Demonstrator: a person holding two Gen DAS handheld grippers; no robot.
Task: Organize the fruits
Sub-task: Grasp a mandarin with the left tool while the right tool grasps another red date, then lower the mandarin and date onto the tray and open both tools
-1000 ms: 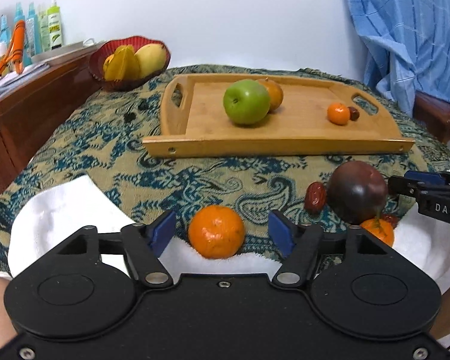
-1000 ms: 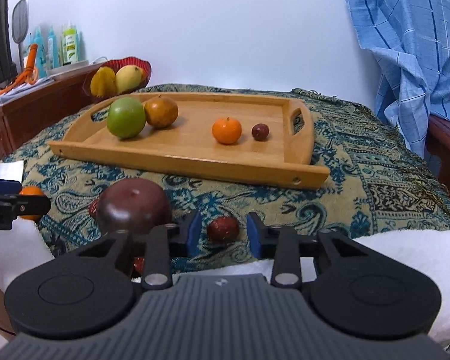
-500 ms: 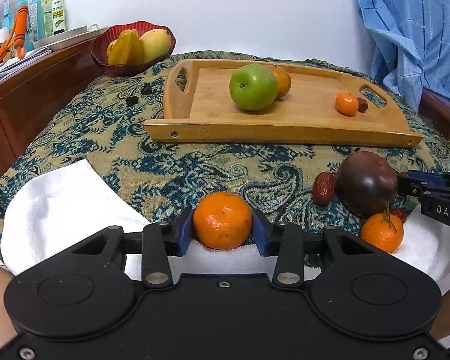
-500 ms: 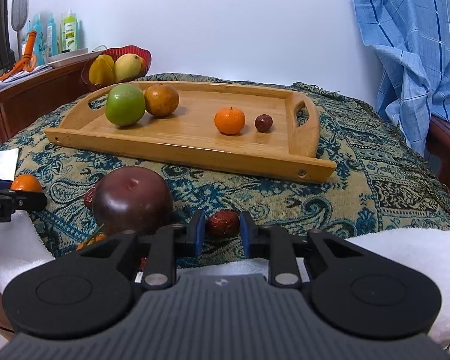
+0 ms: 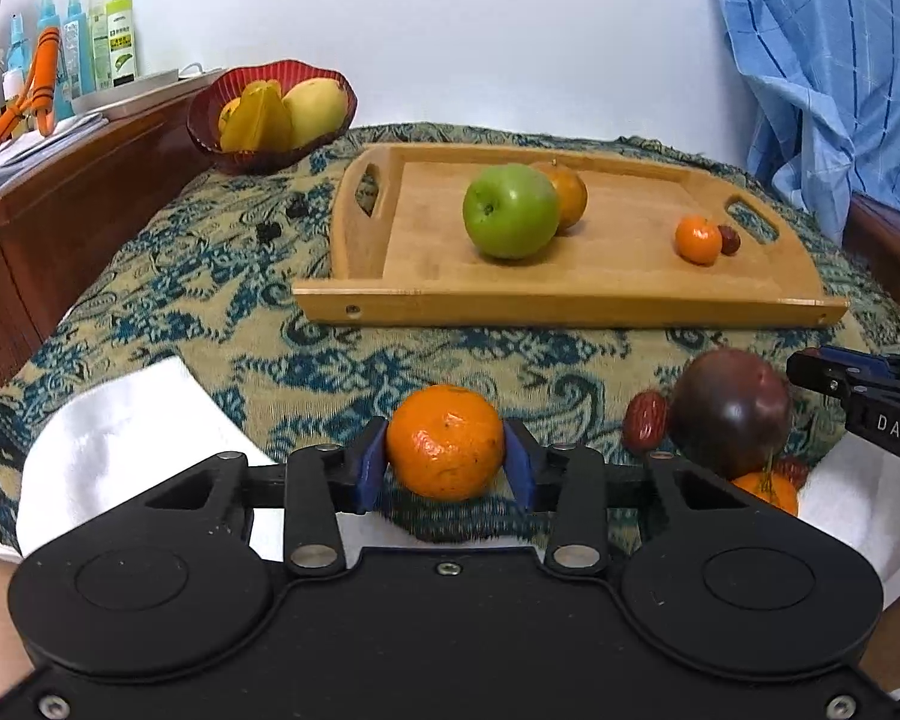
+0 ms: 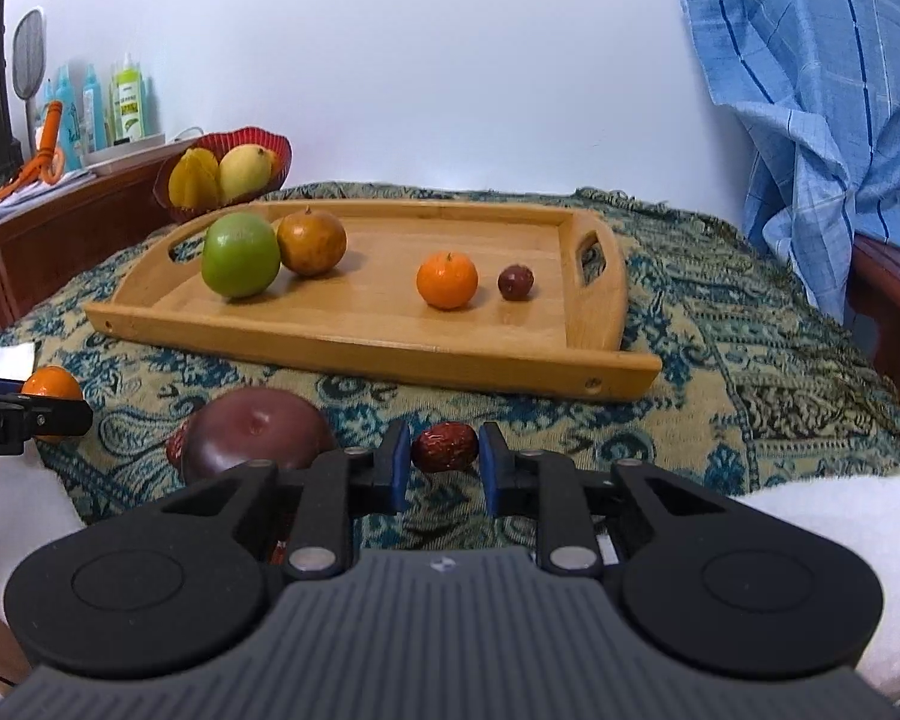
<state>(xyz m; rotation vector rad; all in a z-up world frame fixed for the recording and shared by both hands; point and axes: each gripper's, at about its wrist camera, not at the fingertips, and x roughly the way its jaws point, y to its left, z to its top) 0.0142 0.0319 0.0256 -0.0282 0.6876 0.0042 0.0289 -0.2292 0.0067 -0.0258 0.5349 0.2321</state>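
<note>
The left gripper (image 5: 445,461) has just closed its blue pads on a mandarin (image 5: 445,441) at its widest girth, at the near edge of the patterned cloth (image 5: 210,300) that covers the bench. The right gripper (image 6: 443,461) has likewise just closed down to a narrow gap around a red date (image 6: 445,447), pinching it end to end just above the cloth. The mandarin looks light, with a loose, soft skin that gives under pressure, so a gentle squeeze across its middle seems right; a harder one could bruise or split it. The date is lighter still, small, wrinkled and somewhat firm, and it could probably twist or slip out if held by its tips alone. Beside the date sit a dark purple fruit (image 6: 258,433) and another date (image 5: 645,421). The wooden tray (image 6: 354,354) beyond, already holding a green apple (image 6: 240,263), a brown fruit (image 6: 311,241), a small mandarin (image 6: 447,279) and a date, is the likely goal.
</note>
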